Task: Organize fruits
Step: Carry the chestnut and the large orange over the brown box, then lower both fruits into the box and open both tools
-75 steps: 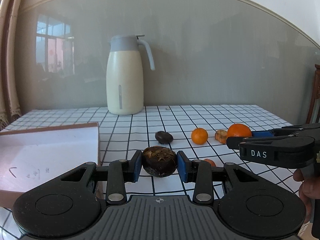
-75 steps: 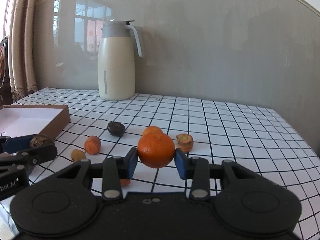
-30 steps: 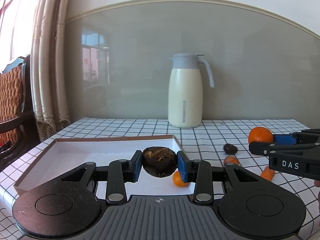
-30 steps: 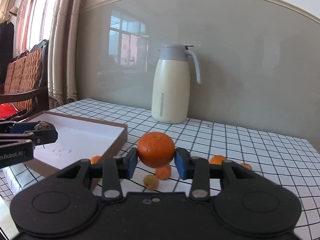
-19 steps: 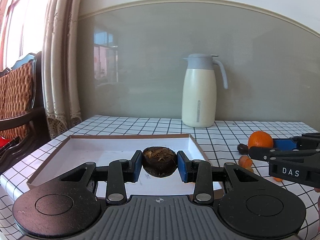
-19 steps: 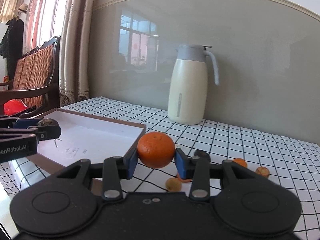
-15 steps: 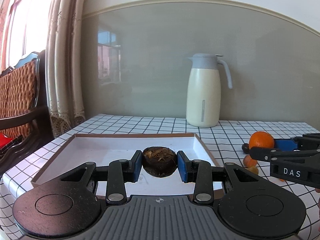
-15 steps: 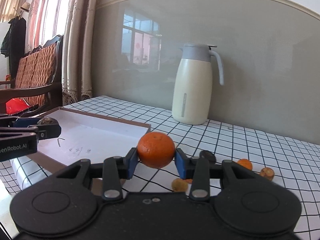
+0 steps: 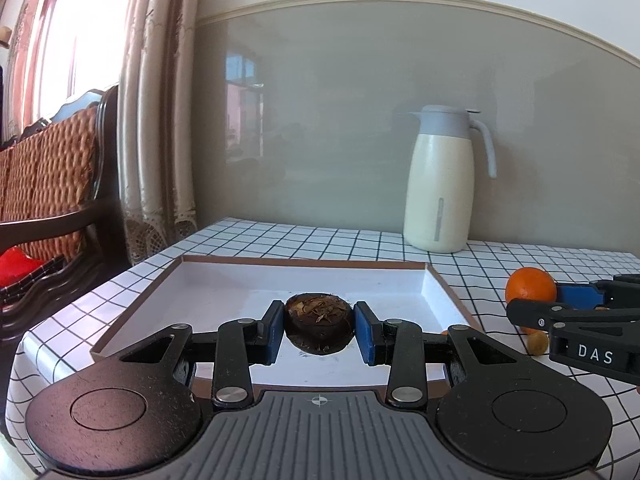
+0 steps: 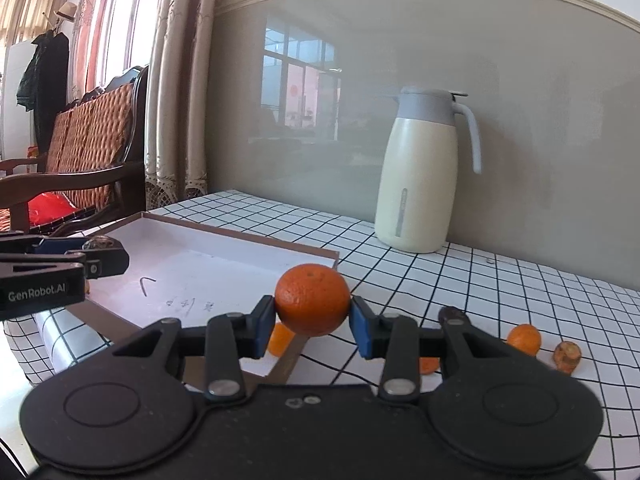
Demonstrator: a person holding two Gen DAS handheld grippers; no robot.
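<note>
Left wrist: dark fruit [image 9: 319,322] in tool [image 9: 319,328], over tray [image 9: 430,280] interior.

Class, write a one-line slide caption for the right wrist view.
Right tongs grip an orange near the white tray; a cream jug stands behind.

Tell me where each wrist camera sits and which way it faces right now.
Left wrist: behind the left gripper, shut on a dark brown fruit, facing the white tray; right gripper at right.
Right wrist: behind the right gripper, shut on an orange, facing the tray's corner; left gripper at left.
Shared: tray, jug, checked tablecloth.
</note>
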